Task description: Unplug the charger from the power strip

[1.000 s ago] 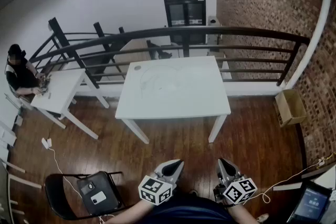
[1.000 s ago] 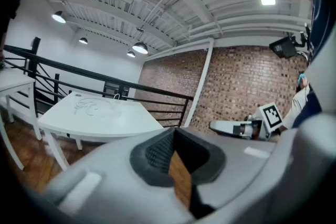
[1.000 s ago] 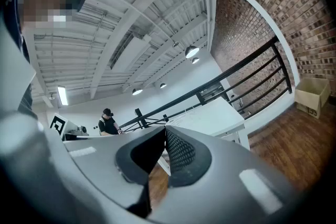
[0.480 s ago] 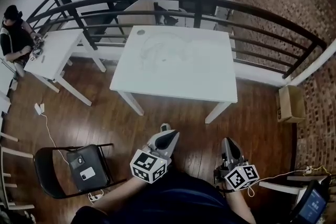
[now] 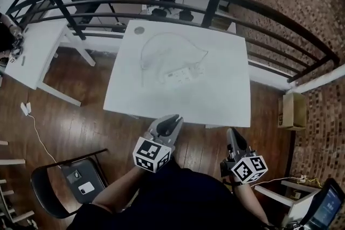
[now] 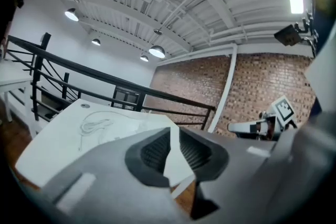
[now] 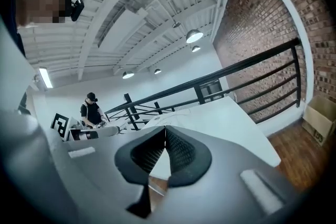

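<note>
A white power strip (image 5: 179, 76) lies mid-table on the white table (image 5: 215, 99), with a white cable (image 5: 156, 43) looping behind it. A charger on the strip is too small to make out. Both grippers hang over the wooden floor just short of the table's near edge, well apart from the strip. My left gripper (image 5: 171, 118) (image 6: 174, 131) has just been opening: a narrow gap shows between its pads, with nothing in it. Over to the right, my right gripper (image 5: 233, 133) (image 7: 165, 131) is shut and empty.
A black railing (image 5: 215, 0) runs behind the table. A second white table (image 5: 32, 56) stands at the left, where a person (image 7: 92, 110) sits. A black chair (image 5: 70, 186) is at the lower left, a cardboard box (image 5: 291, 110) at the right, and a plug with cable (image 5: 24, 109) on the floor.
The table has come much nearer and larger in the head view, and both grippers now sit close to its near edge. The left jaws have parted slightly.
</note>
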A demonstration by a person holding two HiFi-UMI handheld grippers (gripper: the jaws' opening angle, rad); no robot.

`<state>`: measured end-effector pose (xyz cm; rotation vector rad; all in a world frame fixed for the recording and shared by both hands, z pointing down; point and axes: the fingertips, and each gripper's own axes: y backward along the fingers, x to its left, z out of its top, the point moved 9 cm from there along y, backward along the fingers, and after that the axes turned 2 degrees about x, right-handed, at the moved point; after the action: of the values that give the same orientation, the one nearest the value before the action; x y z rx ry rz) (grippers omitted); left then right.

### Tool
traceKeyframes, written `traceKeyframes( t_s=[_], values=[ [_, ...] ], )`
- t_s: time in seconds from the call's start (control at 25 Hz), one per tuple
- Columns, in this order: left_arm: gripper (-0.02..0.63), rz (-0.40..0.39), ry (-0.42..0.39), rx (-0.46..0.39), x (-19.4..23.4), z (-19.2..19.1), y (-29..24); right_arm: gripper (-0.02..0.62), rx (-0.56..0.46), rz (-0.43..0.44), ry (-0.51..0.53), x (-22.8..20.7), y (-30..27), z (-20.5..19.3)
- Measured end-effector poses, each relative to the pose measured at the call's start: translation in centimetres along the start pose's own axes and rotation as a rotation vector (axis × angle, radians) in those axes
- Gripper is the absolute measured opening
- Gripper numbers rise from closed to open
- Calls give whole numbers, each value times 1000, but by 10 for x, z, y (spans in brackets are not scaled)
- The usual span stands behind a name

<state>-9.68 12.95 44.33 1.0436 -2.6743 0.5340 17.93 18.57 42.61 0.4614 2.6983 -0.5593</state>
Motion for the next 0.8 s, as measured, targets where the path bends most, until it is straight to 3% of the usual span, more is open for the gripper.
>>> traceKeyframes(
  t_s=[0.2,0.28,0.36,0.8],
  values=[
    [107,-10,-55,76,64,13,-46,15,64,-39,87,-1,-83,24],
    [134,0,-89,105,81,14,-64,91,88,-48,125,-6,-112,25],
    [147,8,-117,131,93,13,-81,129,124,-56,144,-11,-139,22],
    [186,63,-212,320,127,-17,-163,209,339,-100,239,-38,-275,-14]
  ],
)
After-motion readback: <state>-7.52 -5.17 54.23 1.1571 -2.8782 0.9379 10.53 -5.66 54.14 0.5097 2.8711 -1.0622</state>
